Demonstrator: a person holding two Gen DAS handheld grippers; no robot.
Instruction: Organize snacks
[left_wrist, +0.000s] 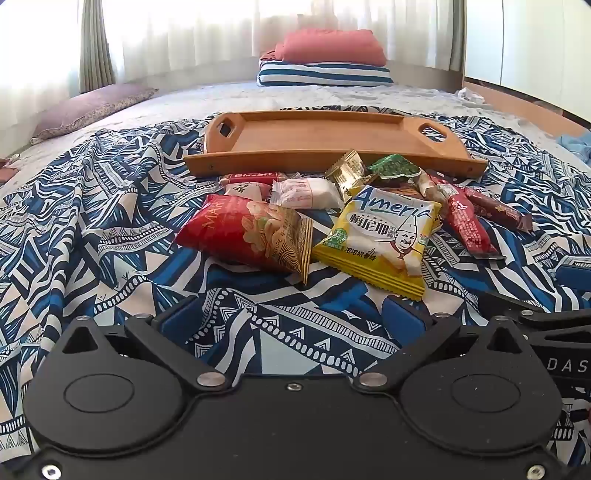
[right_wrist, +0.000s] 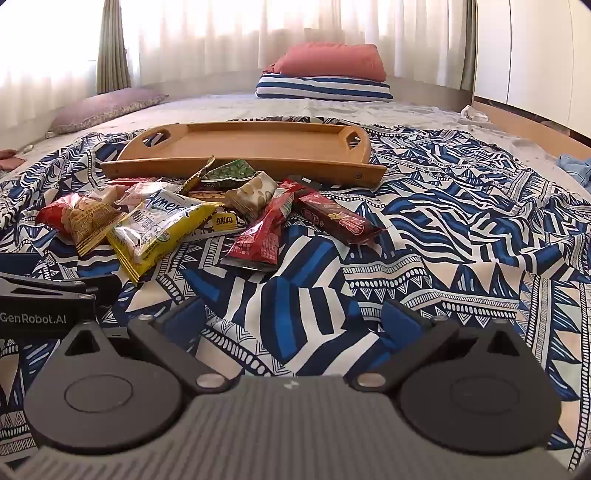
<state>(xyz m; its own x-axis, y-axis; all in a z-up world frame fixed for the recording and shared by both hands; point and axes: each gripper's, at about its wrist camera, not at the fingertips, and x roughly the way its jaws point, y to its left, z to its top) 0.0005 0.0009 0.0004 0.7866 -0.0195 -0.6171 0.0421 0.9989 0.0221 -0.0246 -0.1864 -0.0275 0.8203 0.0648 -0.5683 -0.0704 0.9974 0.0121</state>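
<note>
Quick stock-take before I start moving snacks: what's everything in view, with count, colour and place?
Tray: one, light wood, two handle cut-outs, nothing in it, behind the snack pile.
Snack packets: about ten, exact count unclear where they overlap, heaped on the cloth in front of the tray. Among them a red chip bag, a yellow bag, a white packet, a gold packet, a green packet, two dark red bars.
Patterned cloth: one, blue and white, spread over the bed.
Folded bedding: pink on blue-striped, far end.
Pillow: one, mauve, far left.
Left gripper: black, open, holding nothing.
Right gripper: grey, open, holding nothing.
</note>
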